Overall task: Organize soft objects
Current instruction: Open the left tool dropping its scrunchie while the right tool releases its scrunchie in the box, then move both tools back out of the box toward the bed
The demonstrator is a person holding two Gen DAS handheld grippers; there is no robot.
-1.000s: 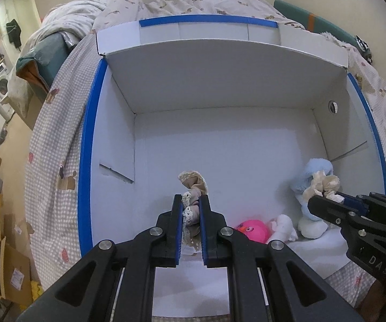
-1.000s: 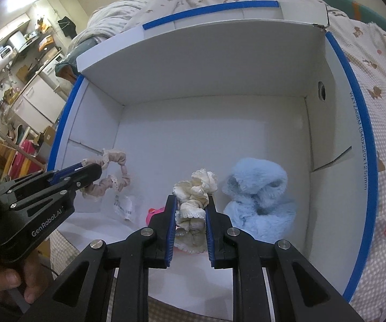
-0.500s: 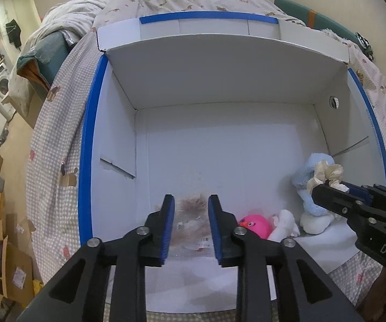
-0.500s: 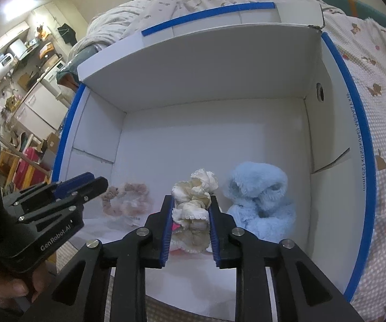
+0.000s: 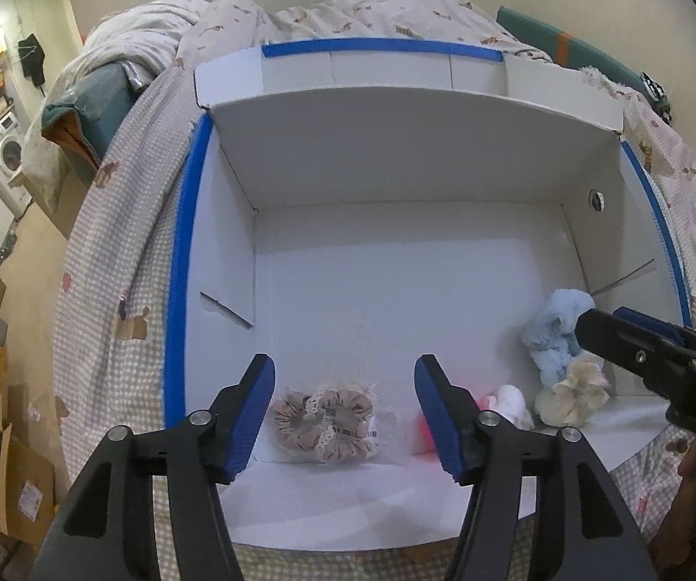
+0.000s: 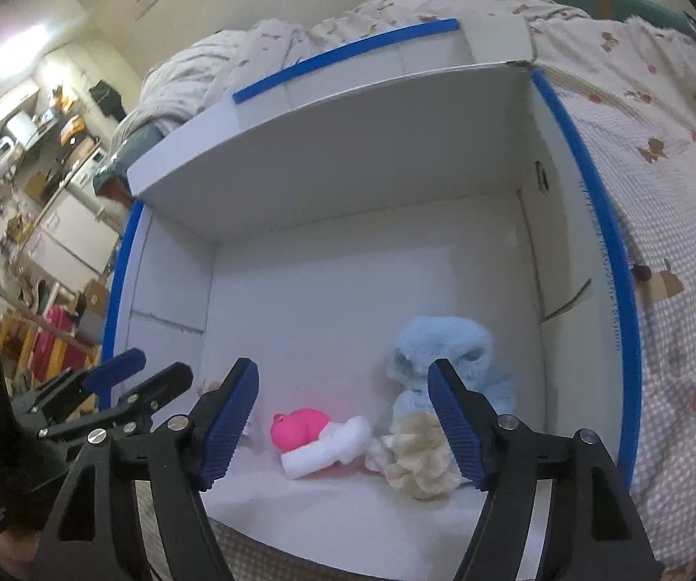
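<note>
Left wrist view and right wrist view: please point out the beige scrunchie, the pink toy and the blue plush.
beige scrunchie (image 5: 323,416): left wrist view, on its ruffled ring.
pink toy (image 6: 299,428): right wrist view, on its rounded body.
blue plush (image 6: 444,348): right wrist view, on its fluffy top.

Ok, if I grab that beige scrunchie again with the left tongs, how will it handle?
The beige scrunchie looks like gathered, ruffled fabric, so it would probably go floppy and squash flat between the pads. It seems light for its size. Lying flat on the white box floor, it is unlikely to roll, though its loose paper tag may dangle or snag.
</note>
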